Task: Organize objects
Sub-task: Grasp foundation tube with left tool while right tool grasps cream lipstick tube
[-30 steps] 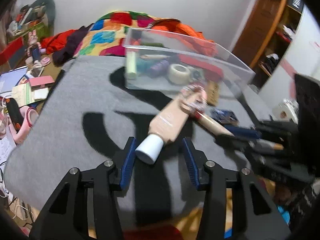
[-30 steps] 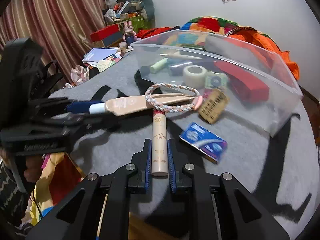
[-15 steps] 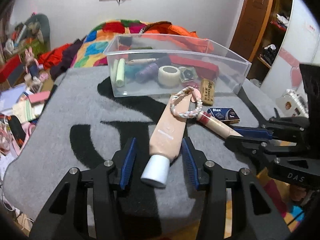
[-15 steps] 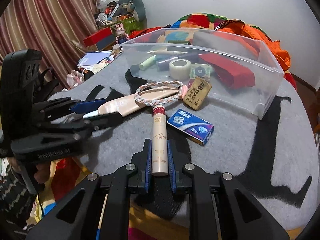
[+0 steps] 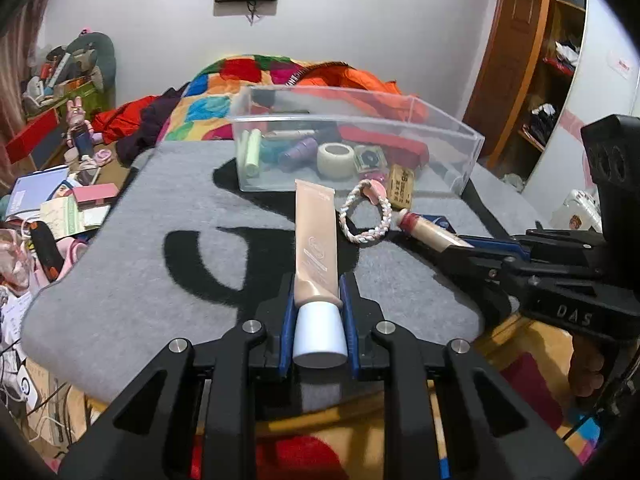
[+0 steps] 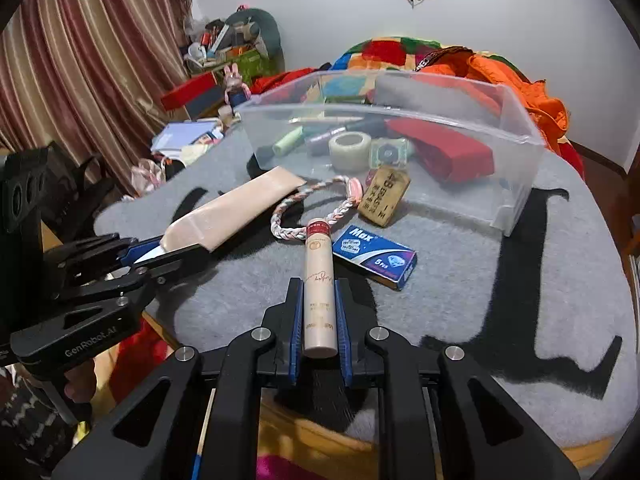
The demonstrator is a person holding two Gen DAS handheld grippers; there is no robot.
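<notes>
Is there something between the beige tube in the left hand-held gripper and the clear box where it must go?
Nothing visible blocks it. The beige tube points at the clear box, whose top is open. The braided bracelet lies right of the tube, outside its line.

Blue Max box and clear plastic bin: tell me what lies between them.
In the right wrist view, only the tan rectangular eraser block lies between the blue Max box and the clear plastic bin, leaning against the bin's front wall; otherwise bare grey mat.
</notes>
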